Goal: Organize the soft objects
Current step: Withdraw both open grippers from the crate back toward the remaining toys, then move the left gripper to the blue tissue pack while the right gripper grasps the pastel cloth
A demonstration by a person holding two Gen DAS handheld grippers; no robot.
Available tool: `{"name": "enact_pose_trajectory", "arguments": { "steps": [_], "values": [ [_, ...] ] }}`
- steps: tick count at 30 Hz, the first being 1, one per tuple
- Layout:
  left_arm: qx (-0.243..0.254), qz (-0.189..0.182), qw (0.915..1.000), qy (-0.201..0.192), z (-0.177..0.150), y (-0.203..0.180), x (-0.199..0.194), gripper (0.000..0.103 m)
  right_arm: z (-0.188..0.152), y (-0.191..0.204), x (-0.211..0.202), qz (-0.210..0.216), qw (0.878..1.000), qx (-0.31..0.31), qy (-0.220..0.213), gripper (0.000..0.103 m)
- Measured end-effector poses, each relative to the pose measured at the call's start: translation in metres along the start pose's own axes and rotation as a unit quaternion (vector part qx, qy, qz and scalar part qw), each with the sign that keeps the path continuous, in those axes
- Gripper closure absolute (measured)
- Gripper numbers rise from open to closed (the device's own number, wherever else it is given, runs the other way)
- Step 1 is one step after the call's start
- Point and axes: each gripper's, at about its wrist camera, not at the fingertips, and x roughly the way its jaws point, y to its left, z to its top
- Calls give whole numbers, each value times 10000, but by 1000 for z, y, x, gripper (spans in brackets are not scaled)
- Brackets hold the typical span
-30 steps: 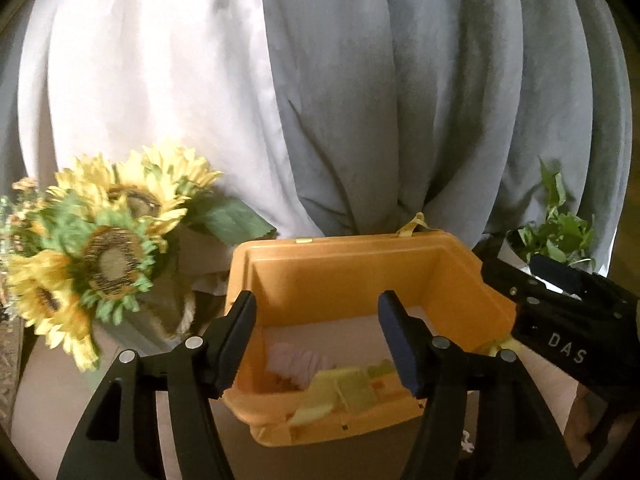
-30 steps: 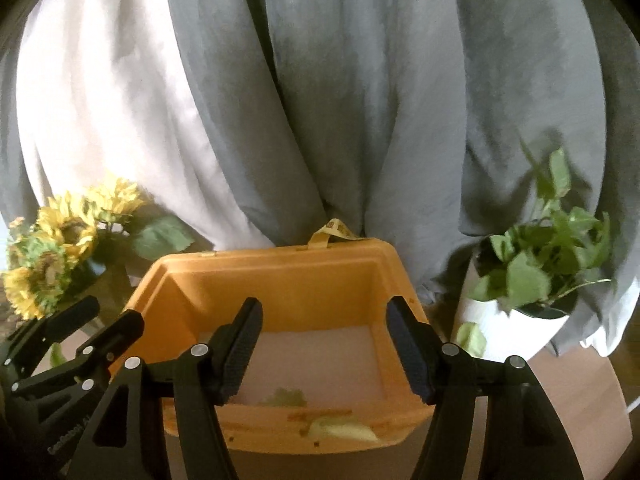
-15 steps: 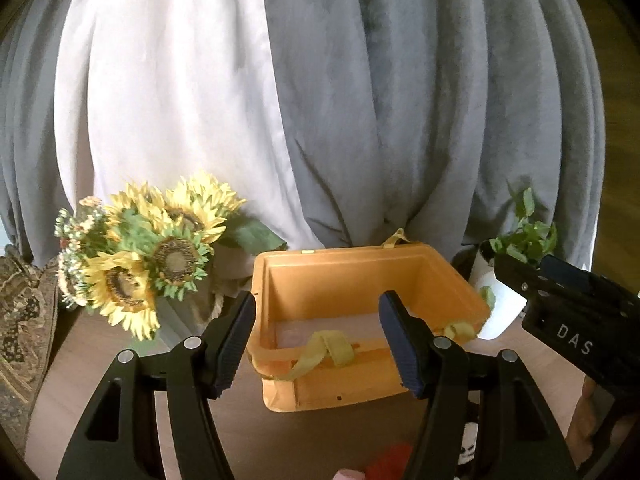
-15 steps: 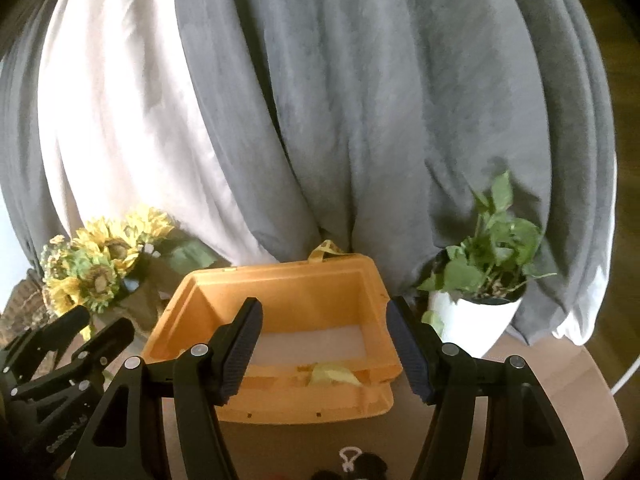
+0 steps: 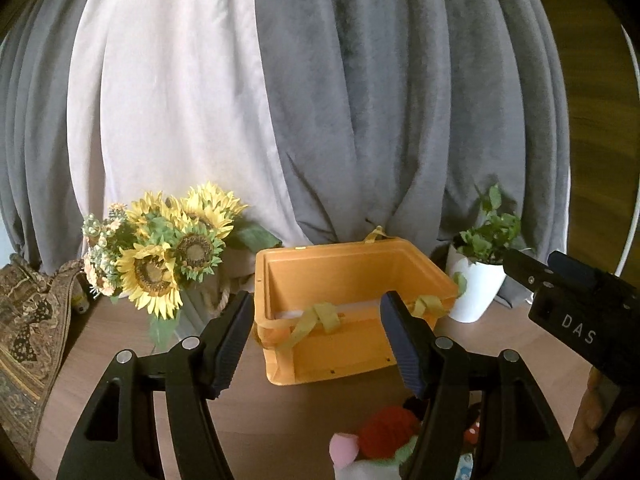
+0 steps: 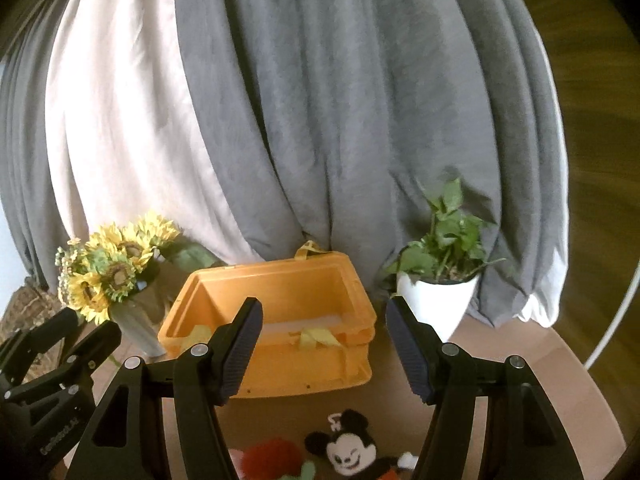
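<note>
An orange plastic bin (image 5: 340,344) (image 6: 280,360) with yellow-green straps stands on the brown table ahead of both grippers. Soft toys lie in front of it at the lower edge: a red plush (image 5: 388,426) (image 6: 272,460), a pink and white plush (image 5: 348,456), and a mouse-character plush (image 6: 348,450). My left gripper (image 5: 316,340) is open with nothing between its fingers, hanging above and short of the bin. My right gripper (image 6: 324,346) is open and empty too, beside the left one; its body shows as a black block (image 5: 580,312) in the left wrist view.
A sunflower bouquet in a vase (image 5: 168,256) (image 6: 108,276) stands left of the bin. A white pot with a green plant (image 5: 478,280) (image 6: 438,296) stands right of it. Grey and white curtains (image 5: 320,100) hang behind. A patterned cloth (image 5: 24,320) lies at far left.
Both grippers have pulled back and up from the bin, which now looks smaller and farther. The soft toys on the table have come into view at the bottom.
</note>
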Motion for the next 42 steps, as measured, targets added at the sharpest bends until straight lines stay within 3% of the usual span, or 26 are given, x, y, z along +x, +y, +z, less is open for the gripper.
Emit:
{"name": "enact_pose_trajectory", "arguments": {
  "steps": [12,26,33,42],
  "values": [
    [128,-130,9998,20,-22,-15,-36,38,-25,-8,-47,-298,9994,125,-133,37],
    [182,62,9997,-147,-43,-70,-78,34,-40,-56,-88,-164,9995,137,-214,37],
    [227,113,9997,-37,-62,-98,-92,33,-54,-81,-102,-2,9999,105,-97,37],
    [306,231,9988,309,-93,-126,-94,33,-86,-107,-102,280,9988,139,376,37]
  ]
}}
